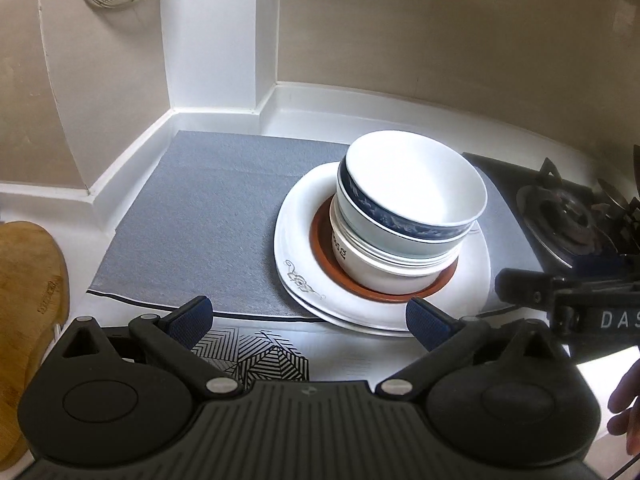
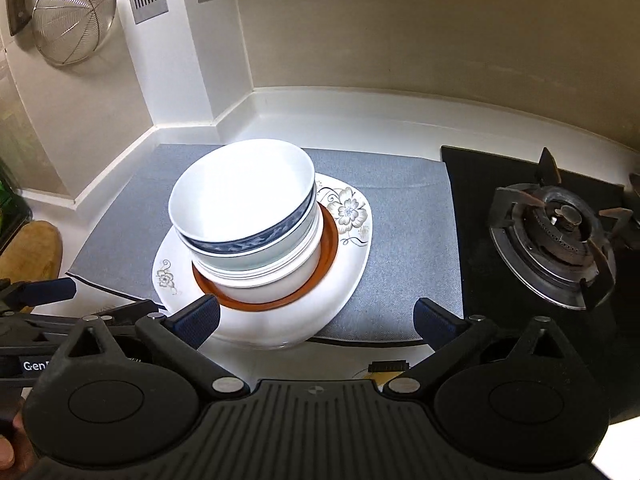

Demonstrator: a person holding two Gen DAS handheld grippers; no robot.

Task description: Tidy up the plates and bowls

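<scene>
Everything looks stacked already: bowls (image 2: 244, 216) nested on the brown saucer (image 2: 328, 248) atop the floral plates (image 2: 352, 216), left of the stove burner (image 2: 556, 236). Both the left gripper (image 1: 308, 320) and right gripper (image 2: 316, 320) hover wide, holding nothing.

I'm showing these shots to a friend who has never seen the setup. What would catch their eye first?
Most likely the leaning stack of bowls, topped by a blue-rimmed one, standing on a brown dish on flowered white plates in the middle of the grey mat. Next, the gas burner to the right of the mat. Both grippers, left and right, are open in front of the stack, holding nothing.
</scene>
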